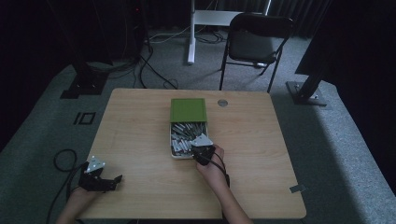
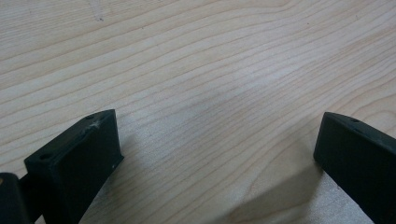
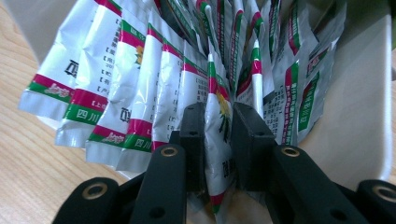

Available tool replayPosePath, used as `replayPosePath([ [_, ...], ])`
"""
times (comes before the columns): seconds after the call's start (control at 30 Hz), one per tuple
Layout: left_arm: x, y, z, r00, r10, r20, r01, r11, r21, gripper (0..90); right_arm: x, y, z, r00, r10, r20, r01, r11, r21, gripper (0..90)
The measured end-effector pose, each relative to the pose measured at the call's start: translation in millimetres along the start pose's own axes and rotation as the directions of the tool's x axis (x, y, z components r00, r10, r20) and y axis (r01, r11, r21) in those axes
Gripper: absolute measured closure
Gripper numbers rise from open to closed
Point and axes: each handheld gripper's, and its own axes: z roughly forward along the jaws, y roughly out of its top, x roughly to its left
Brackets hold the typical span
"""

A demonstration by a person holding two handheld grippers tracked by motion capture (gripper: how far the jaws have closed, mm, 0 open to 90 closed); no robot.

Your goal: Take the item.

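A white box (image 1: 171, 140) with its green lid (image 1: 188, 110) pushed back sits at the table's middle, packed with silver sachets (image 1: 184, 135) printed in red and green. My right gripper (image 1: 201, 148) reaches into the box's near end. In the right gripper view the sachets stand fanned in a row (image 3: 140, 93), and my right gripper (image 3: 219, 135) is shut on one sachet (image 3: 218, 107), both pads pressing its lower part. My left gripper (image 1: 105, 179) rests at the table's front left corner. Its jaws (image 2: 219, 149) stand wide open over bare wood, with nothing between them.
The wooden table (image 1: 140, 121) has a round cable hole (image 1: 222, 102) behind the box and a bit of tape (image 1: 297, 188) at its front right. A black folding chair (image 1: 254, 42) stands beyond the far edge. The box's white wall (image 3: 359, 116) rises right of the held sachet.
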Motion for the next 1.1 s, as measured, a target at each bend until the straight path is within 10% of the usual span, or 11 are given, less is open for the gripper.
replayPosePath([
  [0.57,-0.1,0.0,0.1,1.0,-0.001,0.0,0.001,1.0,-0.001,1.4,-5.3,2.6,-4.7,0.9997,0.023,-0.01,-0.023,1.0,0.012,85.6],
  [1.1,0.0,0.0,0.1,1.0,-0.001,0.0,0.001,1.0,-0.002,1.4,-15.0,27.7,-36.3,0.9936,0.066,-0.092,-0.075,0.993,-0.091,86.1],
])
